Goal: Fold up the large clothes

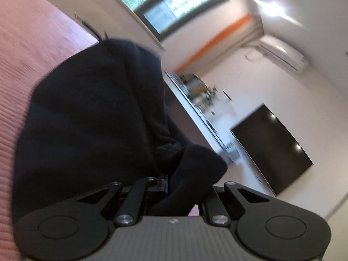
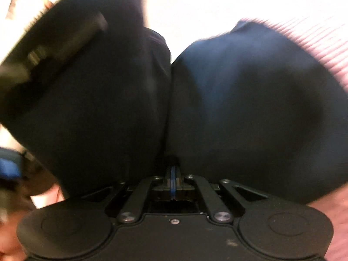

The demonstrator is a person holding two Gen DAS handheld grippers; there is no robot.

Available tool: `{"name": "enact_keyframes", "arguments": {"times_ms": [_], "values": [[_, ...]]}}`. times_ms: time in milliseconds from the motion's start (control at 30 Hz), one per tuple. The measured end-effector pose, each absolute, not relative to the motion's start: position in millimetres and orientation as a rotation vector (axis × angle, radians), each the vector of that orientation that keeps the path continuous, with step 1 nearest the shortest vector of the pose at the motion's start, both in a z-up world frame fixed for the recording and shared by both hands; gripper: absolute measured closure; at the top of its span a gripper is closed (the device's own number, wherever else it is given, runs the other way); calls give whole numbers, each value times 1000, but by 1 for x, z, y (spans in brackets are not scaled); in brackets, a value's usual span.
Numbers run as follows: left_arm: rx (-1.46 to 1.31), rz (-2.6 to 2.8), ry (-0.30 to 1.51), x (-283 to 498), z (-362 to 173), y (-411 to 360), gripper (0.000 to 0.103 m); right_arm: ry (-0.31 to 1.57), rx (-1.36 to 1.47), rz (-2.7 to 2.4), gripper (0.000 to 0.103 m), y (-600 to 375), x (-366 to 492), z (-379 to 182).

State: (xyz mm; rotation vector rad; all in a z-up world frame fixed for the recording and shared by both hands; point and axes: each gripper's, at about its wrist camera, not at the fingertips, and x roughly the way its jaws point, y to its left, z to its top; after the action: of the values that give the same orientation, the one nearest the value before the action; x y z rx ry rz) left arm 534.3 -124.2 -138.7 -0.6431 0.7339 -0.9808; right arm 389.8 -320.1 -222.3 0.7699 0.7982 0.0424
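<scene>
A large dark navy garment (image 1: pixel 91 113) hangs from my left gripper (image 1: pixel 165 182), which is shut on a bunched edge of it and lifted above the pink ribbed bedcover (image 1: pixel 19 50). In the right wrist view the same garment (image 2: pixel 250 100) fills the frame in two dark folds. My right gripper (image 2: pixel 173 174) is shut on the cloth where the folds meet. The fingertips of both grippers are buried in fabric. The other gripper (image 2: pixel 50 50) shows blurred at upper left of the right wrist view.
The pink bedcover (image 2: pixel 315 41) lies under the garment. Beyond the bed are a window (image 1: pixel 174 2), a white counter with clutter (image 1: pixel 195 87), a wall television (image 1: pixel 271 148) and an air conditioner (image 1: pixel 282 54).
</scene>
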Motion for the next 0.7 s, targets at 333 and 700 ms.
{"name": "enact_keyframes", "arguments": {"times_ms": [333,700], "values": [[-713,-937,878,541,-185,-174,94,786,770,-13,87,-444,385,-222],[-739,-982,833,543,-148,-172,93,720,600,274,88,-441,466,-220]]}}
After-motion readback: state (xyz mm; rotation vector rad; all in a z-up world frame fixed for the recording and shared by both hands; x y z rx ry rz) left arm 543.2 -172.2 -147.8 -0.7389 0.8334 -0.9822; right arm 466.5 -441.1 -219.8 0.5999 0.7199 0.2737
